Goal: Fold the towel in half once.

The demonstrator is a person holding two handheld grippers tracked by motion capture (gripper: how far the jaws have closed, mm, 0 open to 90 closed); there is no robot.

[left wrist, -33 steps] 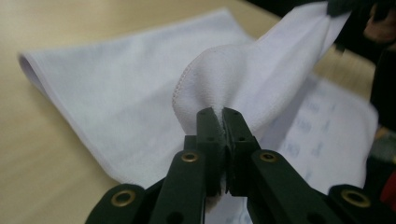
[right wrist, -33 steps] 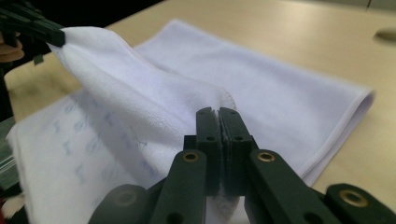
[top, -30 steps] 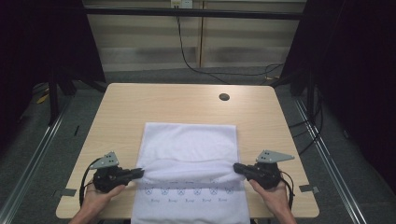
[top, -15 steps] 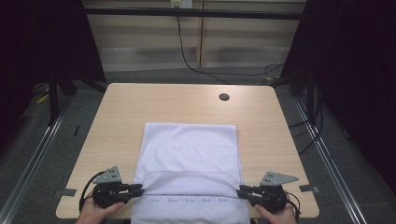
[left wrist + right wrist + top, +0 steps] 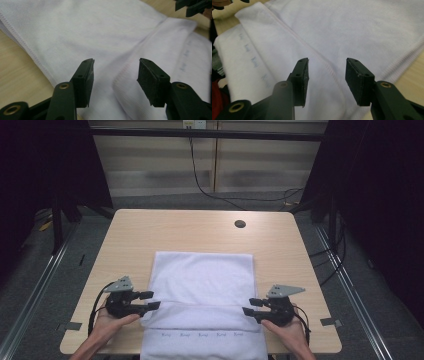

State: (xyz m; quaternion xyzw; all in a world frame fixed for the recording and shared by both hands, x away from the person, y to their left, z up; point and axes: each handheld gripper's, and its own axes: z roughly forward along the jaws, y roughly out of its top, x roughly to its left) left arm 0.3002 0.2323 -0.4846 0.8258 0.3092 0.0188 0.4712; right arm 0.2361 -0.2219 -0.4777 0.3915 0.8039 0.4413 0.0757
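Note:
A white towel [image 5: 202, 285] lies folded on the wooden table [image 5: 190, 230], its near end hanging over the front edge. A row of small blue marks [image 5: 200, 335] runs across that near part. My left gripper [image 5: 150, 300] stands open at the towel's left edge, right beside a folded hem. In the left gripper view the towel [image 5: 112, 37] lies between and beyond the open jaws. My right gripper [image 5: 250, 306] stands open at the towel's right edge. The right gripper view has the stitched hem [image 5: 312, 50] running under its parted jaws.
A round cable hole [image 5: 240, 224] sits in the table near the back right. Black cables [image 5: 210, 185] trail on the floor behind the table. Metal rails [image 5: 45, 270] run along both sides. Bare wood lies beyond and beside the towel.
Both grippers pulled a towel edge toward the front of the table, then came back a little and opened. The layer they held now lies flat as a fold.

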